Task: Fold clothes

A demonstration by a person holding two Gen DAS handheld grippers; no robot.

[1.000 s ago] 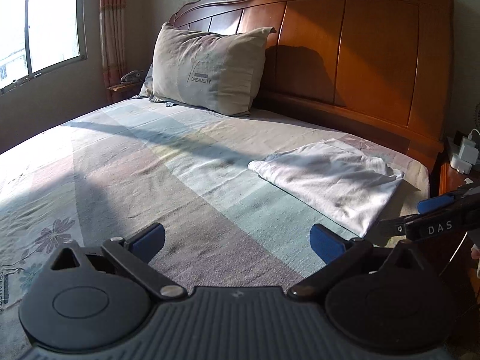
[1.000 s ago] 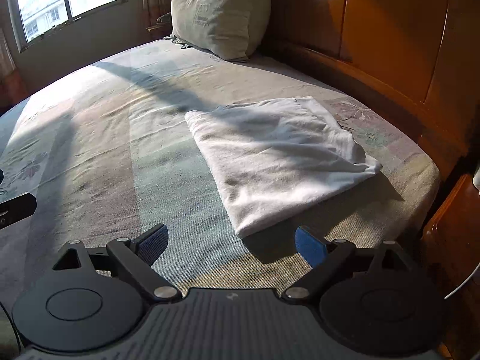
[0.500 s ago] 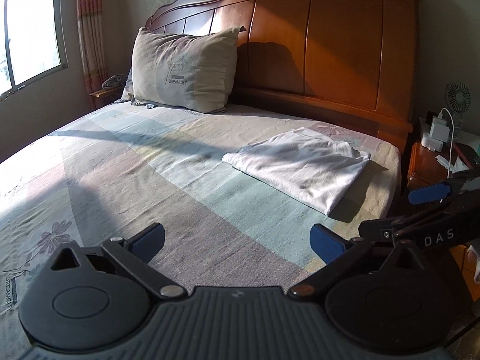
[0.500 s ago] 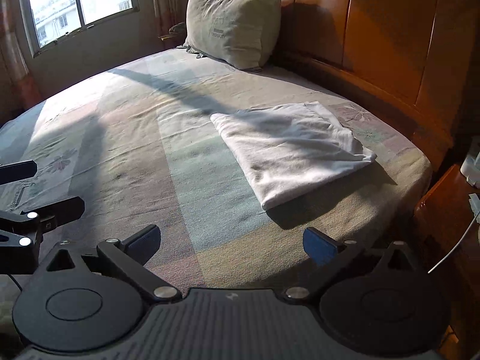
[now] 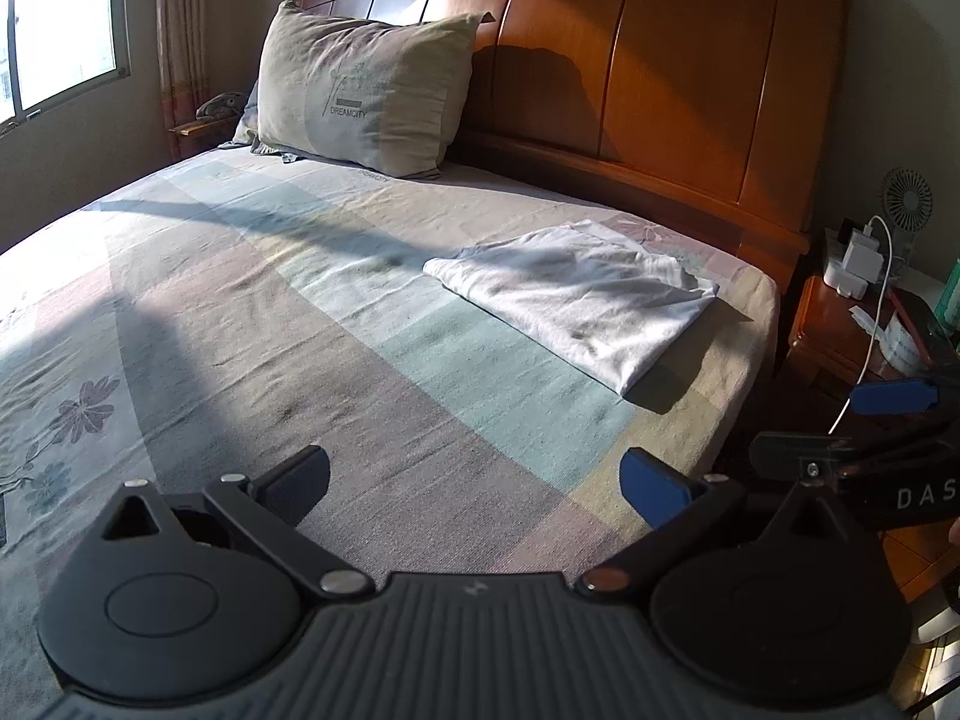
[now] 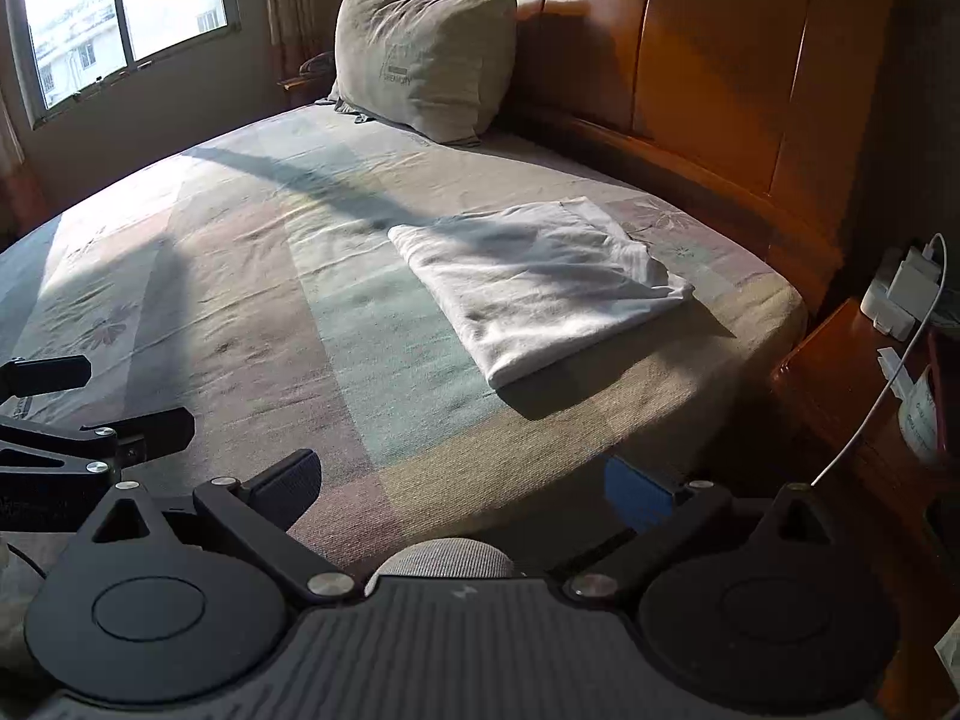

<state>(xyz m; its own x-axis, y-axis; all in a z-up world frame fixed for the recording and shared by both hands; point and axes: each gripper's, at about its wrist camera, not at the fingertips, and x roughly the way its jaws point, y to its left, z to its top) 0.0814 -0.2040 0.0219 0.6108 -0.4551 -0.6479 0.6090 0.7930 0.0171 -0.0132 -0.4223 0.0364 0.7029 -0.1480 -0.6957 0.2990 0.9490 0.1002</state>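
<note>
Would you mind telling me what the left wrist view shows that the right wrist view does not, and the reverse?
Only the left wrist view shows the small desk fan on the nightstand and the right gripper at its right edge. Only the right wrist view shows the left gripper at its left edge and a grey rounded object by the camera. Both show the folded white garment lying flat on the bed, the pillow against the headboard, the window, the white charger, and open, empty jaws.

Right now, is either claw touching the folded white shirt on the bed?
Apart. In the right wrist view, bare bedsheet lies between the open right claw and the folded white shirt; the left wrist view shows the same for the left claw.
</note>
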